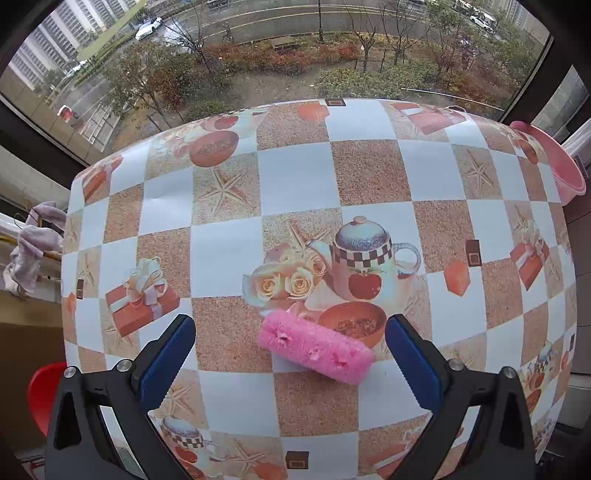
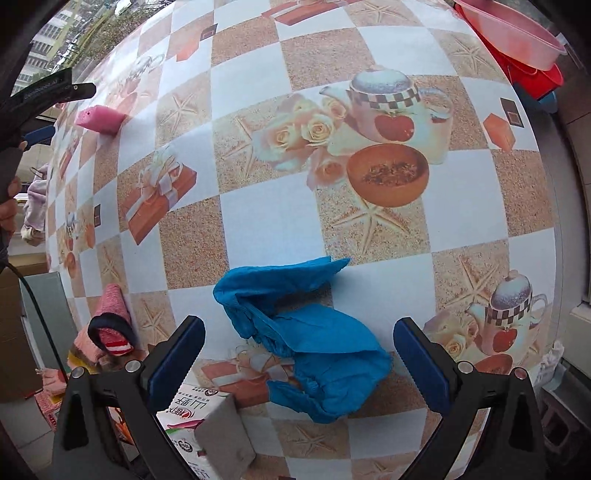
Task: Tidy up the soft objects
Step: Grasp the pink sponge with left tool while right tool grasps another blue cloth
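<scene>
A pink sponge (image 1: 316,346) lies on the patterned tablecloth (image 1: 295,177), just ahead of my left gripper (image 1: 291,341), which is open and empty with its jaws spread wide on either side of it. The sponge also shows far left in the right wrist view (image 2: 99,118), with the left gripper beside it. A crumpled blue cloth (image 2: 303,332) lies on the table between the wide-open jaws of my right gripper (image 2: 299,347), which is empty.
A pink basin (image 1: 554,162) sits off the table's far right edge; it shows over a red one in the right wrist view (image 2: 513,33). A printed carton (image 2: 207,432) and a pink-and-red knitted item (image 2: 110,325) lie at the near left edge. A window lies beyond the table.
</scene>
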Available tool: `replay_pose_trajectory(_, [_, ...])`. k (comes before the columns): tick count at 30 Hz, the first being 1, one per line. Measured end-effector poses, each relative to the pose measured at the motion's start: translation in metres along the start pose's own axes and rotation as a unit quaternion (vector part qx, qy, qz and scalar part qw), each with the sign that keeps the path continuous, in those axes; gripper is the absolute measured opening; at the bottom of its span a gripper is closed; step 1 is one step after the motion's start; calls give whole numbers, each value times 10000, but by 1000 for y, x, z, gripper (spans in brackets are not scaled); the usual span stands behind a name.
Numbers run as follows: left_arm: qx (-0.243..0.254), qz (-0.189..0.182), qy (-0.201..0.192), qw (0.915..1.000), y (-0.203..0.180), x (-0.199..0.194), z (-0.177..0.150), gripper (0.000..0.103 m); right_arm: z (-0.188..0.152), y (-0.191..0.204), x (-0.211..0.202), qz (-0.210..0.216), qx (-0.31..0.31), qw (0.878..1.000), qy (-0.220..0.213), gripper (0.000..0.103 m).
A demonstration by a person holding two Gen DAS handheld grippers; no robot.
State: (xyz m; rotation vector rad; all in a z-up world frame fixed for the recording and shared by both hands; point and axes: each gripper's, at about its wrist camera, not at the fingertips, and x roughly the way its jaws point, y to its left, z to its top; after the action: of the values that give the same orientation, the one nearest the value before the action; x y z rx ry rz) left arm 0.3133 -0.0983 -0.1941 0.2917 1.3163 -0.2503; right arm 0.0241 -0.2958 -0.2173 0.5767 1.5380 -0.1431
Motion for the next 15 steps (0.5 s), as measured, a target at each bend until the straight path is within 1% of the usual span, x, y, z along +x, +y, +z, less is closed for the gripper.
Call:
replay_pose_trajectory(2, [-189,-68,269,9994,3,14,4,103,-1,-6,-2,16,23,10000,1,103])
replay_pose_trajectory(4, [-269,33,669,9974,7,30,-3,103,-4,-8,-5,28,49,10000,8,103])
replay_pose_trajectory(7, [-299,158,812,9961,22,36,-25,103,-6,-11,-9,79,86,9999,-26,103])
replay_pose_trajectory(8, [-279,207,854,9957,28,37,-34,103,-2,-12,-4,93,83,9999,-30,103])
replay_pose_trajectory(10, [-156,276,1006,9944,38,39,-53,103,2,-8,-10,118,87,9999,-50,103])
replay_pose_trajectory(11, [-64,322,1034,9941,42,39,-62,103,1,-9,-10,134,92,9999,-58,103])
replay_pose_trajectory(12, [20,350,979,9946,46,35,-70,103,5,-8,-12,149,97,9998,-69,103])
replay_pose_trajectory(13, [97,351,864,9956,50,30,-75,103,4,8,-4,157,107,9998,-84,103])
replay_pose_trajectory(15, [245,277,605,9975,55,16,-78,103,4,6,-6,163,107,9997,-115,103])
